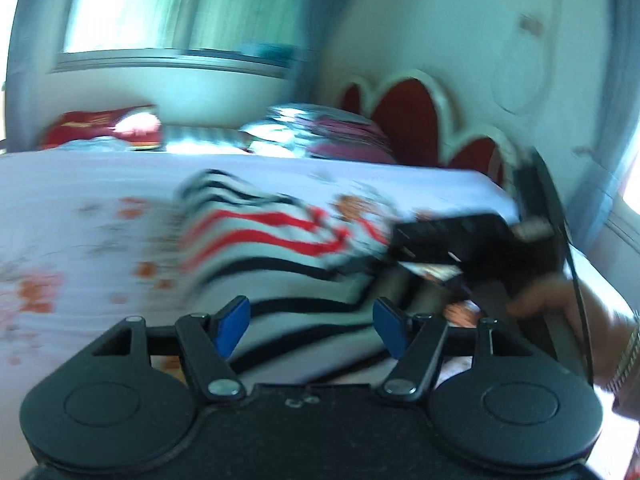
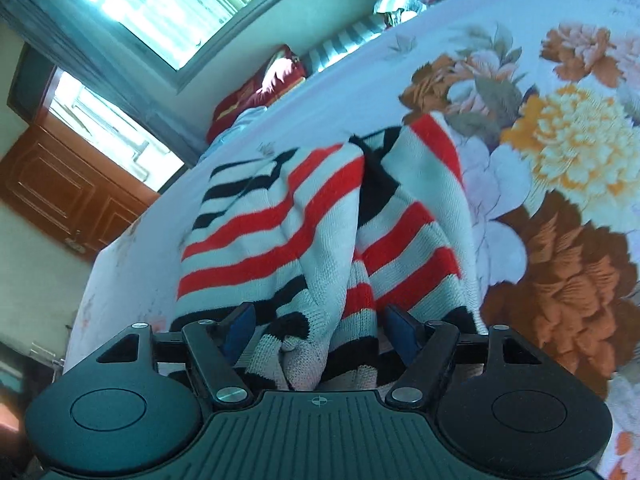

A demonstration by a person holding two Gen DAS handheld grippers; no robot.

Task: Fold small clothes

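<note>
A knitted sweater [image 2: 312, 216] with white, red and black stripes lies rumpled on the flowered bedsheet [image 2: 560, 152]. My right gripper [image 2: 320, 332] stands open over its near edge. A bunched fold of the knit lies between the blue pads [image 2: 240, 328], which do not pinch it. In the blurred left wrist view the same sweater [image 1: 260, 240] lies ahead of my left gripper [image 1: 312, 328], which is open with nothing held. The right gripper's black body [image 1: 448, 240] and the hand holding it [image 1: 560, 304] show at the sweater's right end.
Pillows and folded bedding [image 1: 312, 132] are piled at the bed's far end, below a red and white headboard [image 1: 404, 120]. A window [image 2: 168, 4] and a brown wooden door [image 2: 60, 184] stand beyond the bed. The sheet [image 1: 80, 208] left of the sweater is bare.
</note>
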